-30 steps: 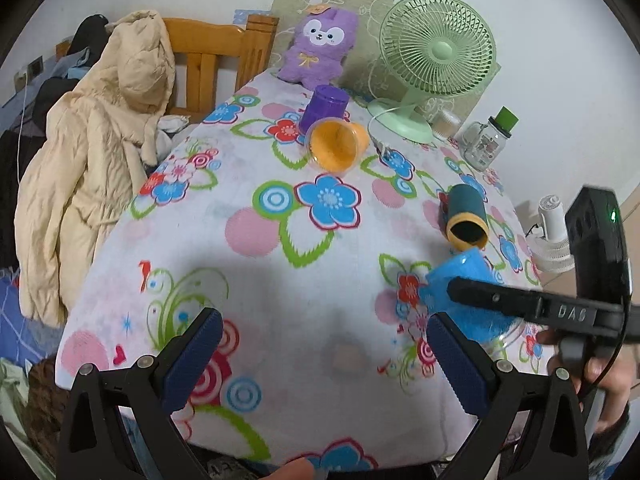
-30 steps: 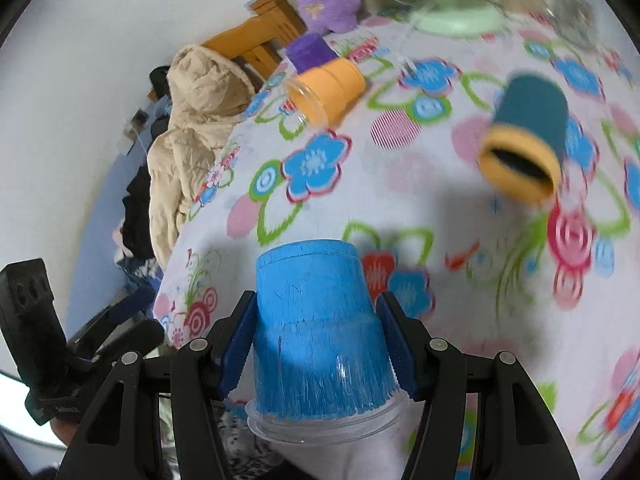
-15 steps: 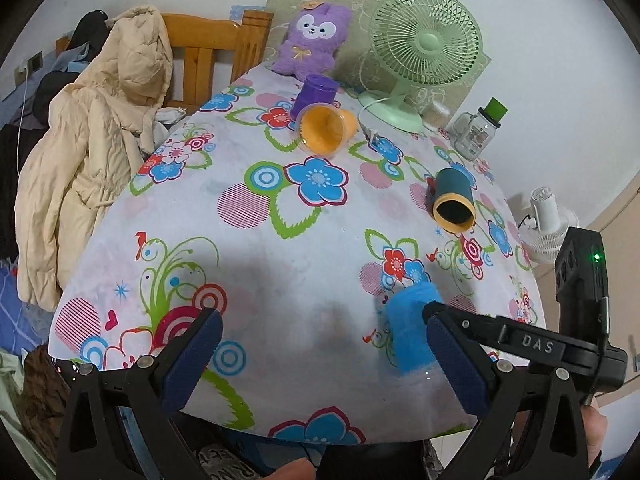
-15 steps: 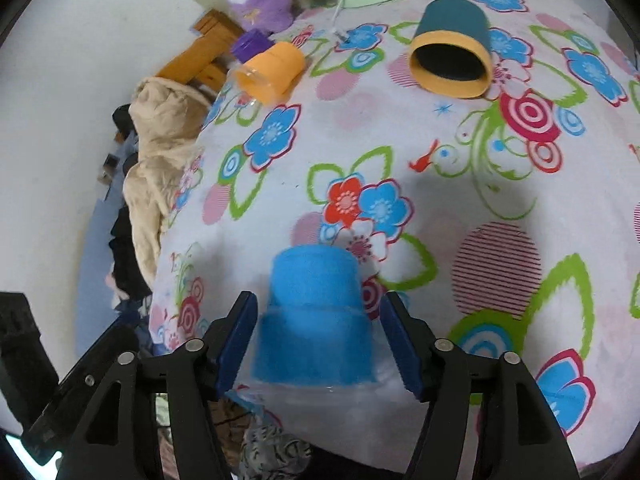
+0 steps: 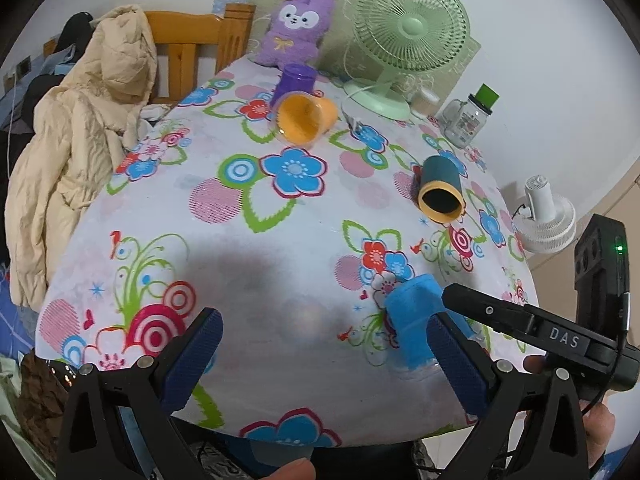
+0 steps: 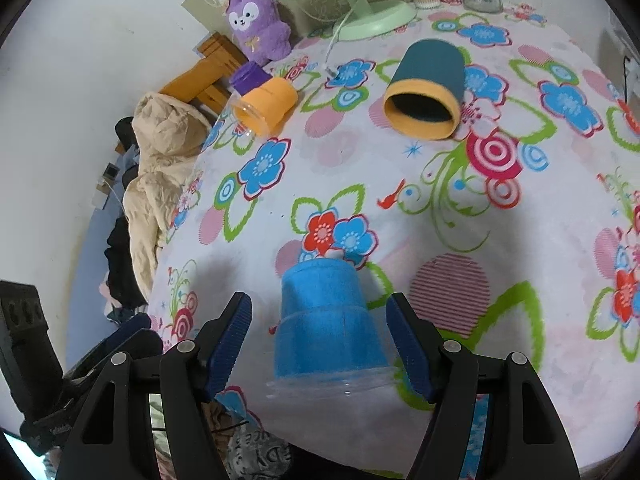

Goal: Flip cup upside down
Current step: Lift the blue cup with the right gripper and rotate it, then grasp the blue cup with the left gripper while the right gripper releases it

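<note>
The blue cup (image 6: 326, 320) is seen standing mouth-down near the front edge of the floral tablecloth (image 6: 460, 216), its clear rim flat on the cloth. The right gripper (image 6: 320, 340) is spread wide, with a gap on either side of the cup, so nothing is gripped; the flip is judged done. The left gripper (image 5: 320, 356) is held open and empty over the near edge, evidently kept out of the way. Farther back, an orange cup (image 5: 306, 117) and a dark teal cup (image 5: 440, 190) are lying on their sides, presumably awaiting the same treatment.
</note>
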Tool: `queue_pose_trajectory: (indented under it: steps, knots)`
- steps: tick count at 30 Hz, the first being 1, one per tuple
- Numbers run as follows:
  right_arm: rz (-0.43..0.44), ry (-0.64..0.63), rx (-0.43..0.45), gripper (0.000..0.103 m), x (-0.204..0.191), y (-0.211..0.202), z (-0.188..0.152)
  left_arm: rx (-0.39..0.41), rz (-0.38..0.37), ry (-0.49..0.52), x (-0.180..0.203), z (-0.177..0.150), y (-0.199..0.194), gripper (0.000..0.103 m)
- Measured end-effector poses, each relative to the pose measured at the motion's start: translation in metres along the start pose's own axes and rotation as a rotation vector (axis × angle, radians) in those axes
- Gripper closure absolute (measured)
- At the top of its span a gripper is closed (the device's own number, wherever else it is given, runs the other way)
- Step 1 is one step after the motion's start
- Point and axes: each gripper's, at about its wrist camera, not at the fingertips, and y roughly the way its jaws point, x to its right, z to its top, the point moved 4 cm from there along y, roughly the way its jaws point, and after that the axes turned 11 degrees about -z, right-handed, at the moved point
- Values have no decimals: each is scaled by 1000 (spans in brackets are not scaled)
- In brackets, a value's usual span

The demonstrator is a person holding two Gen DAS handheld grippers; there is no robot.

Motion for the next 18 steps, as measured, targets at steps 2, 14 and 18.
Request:
queue_pose_trajectory:
  steps: [2, 14, 18]
  knots:
    - [-37, -27, 19, 30, 3, -4, 1, -11, 0, 5, 5, 0, 5, 0]
    - [-189, -136, 114, 29, 30, -24, 1, -70, 9, 42, 36, 7, 39, 0]
    - [-202, -123, 119, 28, 48, -28, 2, -85, 6, 58, 50, 11, 53, 0]
